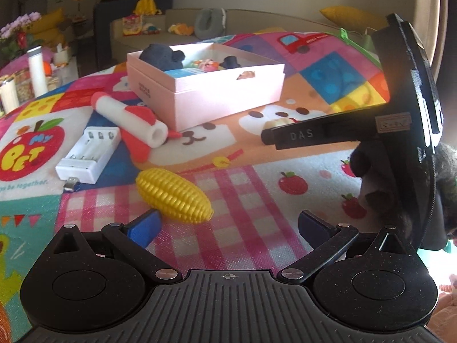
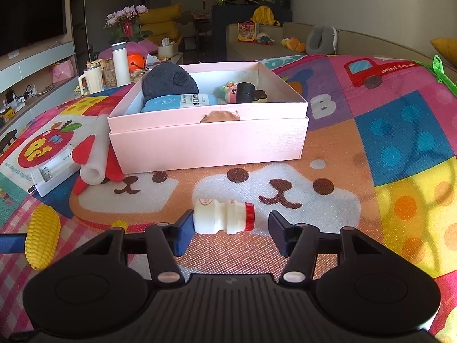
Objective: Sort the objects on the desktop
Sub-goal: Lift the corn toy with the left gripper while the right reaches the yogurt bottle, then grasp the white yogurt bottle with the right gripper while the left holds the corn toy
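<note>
A small white yogurt bottle [image 2: 222, 218] with a red cap lies on its side on the play mat. It sits between the fingers of my right gripper [image 2: 231, 228]. The left pad is against its base and a gap shows at the cap side, so the gripper is open. My left gripper [image 1: 228, 225] is open over the pink check patch. A yellow toy corn [image 1: 174, 197] lies just beyond its left fingertip [image 1: 144, 228]. The open pink box [image 2: 205, 143] behind holds a dark plush, a blue packet and small toys. In the left wrist view the right gripper's finger [image 1: 300, 135] hides most of the bottle.
A red and white foam rocket [image 1: 134, 120] and a white battery charger [image 1: 88, 154] lie left of the box [image 1: 228, 97]. The corn [image 2: 42, 237] shows at the far left of the right wrist view. A white flask [image 2: 120, 63] and a mug stand on a side table beyond the mat.
</note>
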A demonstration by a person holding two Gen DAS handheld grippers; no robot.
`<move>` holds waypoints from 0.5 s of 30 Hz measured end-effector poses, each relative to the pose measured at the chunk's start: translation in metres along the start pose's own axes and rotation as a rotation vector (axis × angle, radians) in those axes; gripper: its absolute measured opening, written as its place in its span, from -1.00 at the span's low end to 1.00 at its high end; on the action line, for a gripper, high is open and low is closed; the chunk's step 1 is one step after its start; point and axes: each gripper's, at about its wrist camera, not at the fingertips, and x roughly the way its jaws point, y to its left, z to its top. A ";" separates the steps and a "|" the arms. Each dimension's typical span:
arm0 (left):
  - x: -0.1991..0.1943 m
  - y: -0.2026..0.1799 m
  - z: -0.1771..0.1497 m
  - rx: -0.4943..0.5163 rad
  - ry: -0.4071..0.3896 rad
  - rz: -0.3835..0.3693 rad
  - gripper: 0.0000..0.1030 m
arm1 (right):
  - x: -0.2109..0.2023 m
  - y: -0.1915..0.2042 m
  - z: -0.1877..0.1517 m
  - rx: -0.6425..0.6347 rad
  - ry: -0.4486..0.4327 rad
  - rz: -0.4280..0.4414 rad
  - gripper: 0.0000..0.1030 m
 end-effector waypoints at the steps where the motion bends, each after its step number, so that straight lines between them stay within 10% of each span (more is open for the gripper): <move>1: -0.002 -0.001 0.000 0.002 0.003 -0.018 1.00 | 0.000 -0.001 0.000 0.003 0.001 -0.001 0.20; 6: -0.002 -0.003 0.000 -0.010 0.002 -0.068 1.00 | 0.000 -0.004 -0.001 0.016 0.005 -0.004 0.33; 15: -0.003 -0.003 0.001 -0.012 0.008 0.093 1.00 | -0.004 -0.011 -0.008 0.024 0.005 -0.022 0.59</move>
